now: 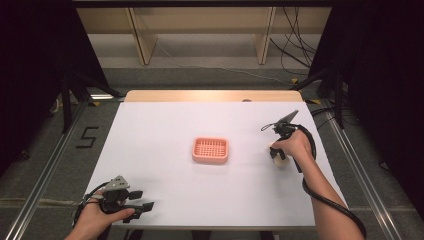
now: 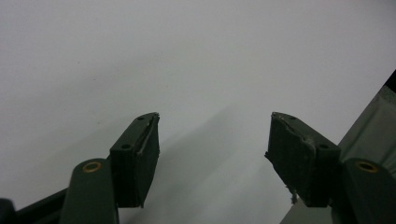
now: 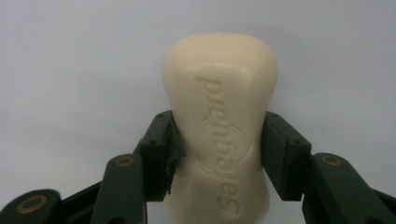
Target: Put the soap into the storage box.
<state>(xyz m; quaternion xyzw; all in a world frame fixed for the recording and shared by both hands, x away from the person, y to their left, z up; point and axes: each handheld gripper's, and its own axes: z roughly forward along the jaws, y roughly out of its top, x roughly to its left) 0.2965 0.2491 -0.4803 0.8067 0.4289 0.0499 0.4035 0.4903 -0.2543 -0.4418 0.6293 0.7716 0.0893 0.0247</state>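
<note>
Gripping a cream soap bar (image 3: 219,126) across its narrow waist, right gripper (image 3: 218,154) jaws pressed on both sides. Long axis ran along the jaws, rounded end pointing away from the camera, embossed lettering face up. Seen at right side of white table (image 1: 165,125), right of pink basket (image 1: 210,150), apart from it. Left gripper (image 2: 212,154) near left corner, jaws wide, holding nothing.

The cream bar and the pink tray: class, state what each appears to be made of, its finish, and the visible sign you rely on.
Cream bar: apparently soap, matte and waxy, with rounded edges and a brand name pressed into its face; the right gripper clamps its waist.
Pink tray: probably moulded plastic, smooth, even colour, with a slotted grid floor, likely a soap dish.
</note>
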